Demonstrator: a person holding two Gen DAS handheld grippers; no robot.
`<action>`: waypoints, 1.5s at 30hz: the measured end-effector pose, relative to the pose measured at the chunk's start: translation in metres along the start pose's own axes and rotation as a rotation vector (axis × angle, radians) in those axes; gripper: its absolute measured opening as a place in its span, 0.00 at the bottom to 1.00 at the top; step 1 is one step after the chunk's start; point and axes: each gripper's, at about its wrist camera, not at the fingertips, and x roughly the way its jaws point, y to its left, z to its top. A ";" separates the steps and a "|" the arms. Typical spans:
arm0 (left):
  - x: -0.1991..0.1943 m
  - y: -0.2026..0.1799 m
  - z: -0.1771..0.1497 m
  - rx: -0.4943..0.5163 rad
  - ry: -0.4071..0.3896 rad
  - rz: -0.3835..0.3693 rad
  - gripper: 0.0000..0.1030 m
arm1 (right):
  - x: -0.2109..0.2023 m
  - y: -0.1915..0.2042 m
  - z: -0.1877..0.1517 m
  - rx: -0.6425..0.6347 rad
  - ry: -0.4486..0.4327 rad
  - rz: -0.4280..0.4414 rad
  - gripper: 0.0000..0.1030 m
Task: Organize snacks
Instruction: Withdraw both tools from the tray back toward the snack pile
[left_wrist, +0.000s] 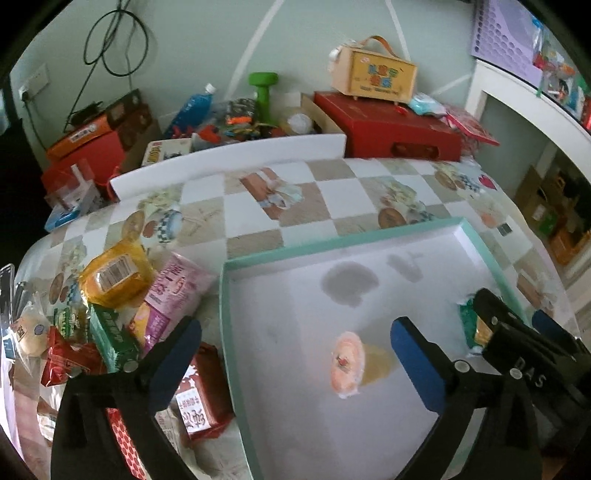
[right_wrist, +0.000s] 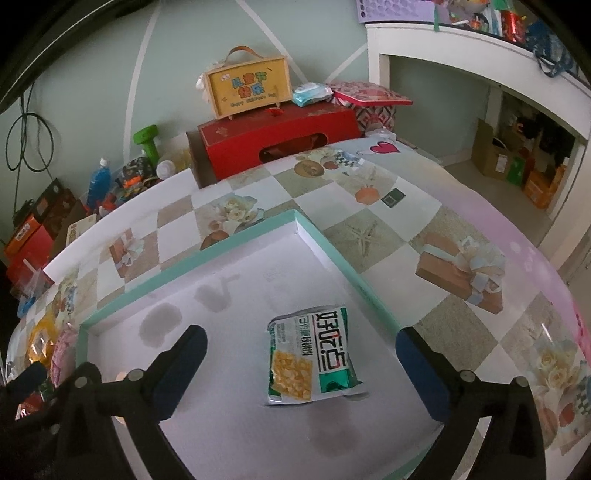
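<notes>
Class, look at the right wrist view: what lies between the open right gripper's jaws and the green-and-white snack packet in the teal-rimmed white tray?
Nothing: in the right wrist view only bare white tray floor separates the right gripper from the green-and-white snack packet.

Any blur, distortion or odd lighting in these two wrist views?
Left wrist: heavy fisheye bending, dark corners, the orange snack in the tray looks soft and washed out. Right wrist: same curved edges, but the green packet is sharp; a pinkish cast tints the tablecloth at right.
</notes>
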 end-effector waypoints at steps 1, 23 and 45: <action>0.000 0.001 0.000 -0.004 -0.007 0.006 0.99 | 0.000 0.001 0.000 -0.003 -0.002 0.003 1.00; -0.029 0.005 -0.004 -0.029 -0.111 -0.048 1.00 | -0.016 0.002 0.000 0.024 -0.087 0.051 1.00; -0.056 0.056 -0.026 -0.093 -0.140 -0.044 0.99 | -0.034 0.025 -0.004 0.014 -0.103 0.115 1.00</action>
